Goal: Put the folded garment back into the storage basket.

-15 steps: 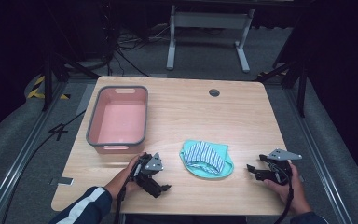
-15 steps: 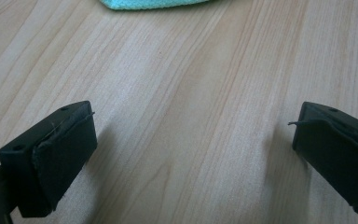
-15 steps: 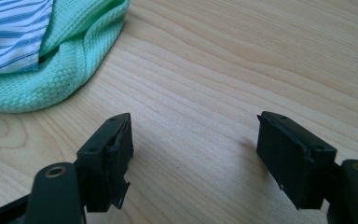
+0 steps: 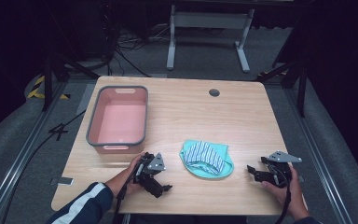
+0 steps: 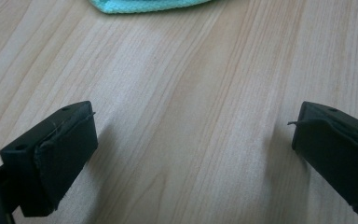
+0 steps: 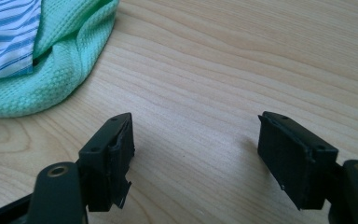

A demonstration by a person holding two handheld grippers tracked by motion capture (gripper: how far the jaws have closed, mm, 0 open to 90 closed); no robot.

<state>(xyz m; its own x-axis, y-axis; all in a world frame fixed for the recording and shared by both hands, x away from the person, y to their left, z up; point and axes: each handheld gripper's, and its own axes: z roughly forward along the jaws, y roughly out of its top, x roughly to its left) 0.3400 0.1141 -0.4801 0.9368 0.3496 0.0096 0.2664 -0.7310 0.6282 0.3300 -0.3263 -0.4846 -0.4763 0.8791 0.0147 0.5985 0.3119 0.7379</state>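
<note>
Wood table point(image 4: 242, 116), dark room, grey floor, metal stand legs behind.
Green cloth point(image 4: 206, 158) with striped blue-white piece on top, crumpled, front-centre, between both grippers (pink bin point(image 4: 119, 119) back-left); left gripper point(image 4: 165, 179) and right gripper point(image 4: 251, 171) spread wide, nothing between.

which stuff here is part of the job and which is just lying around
Part of the job:
green cloth with striped cloth on it
left gripper, open
right gripper, open

Just lying about:
pink bin
table's cable hole
</note>
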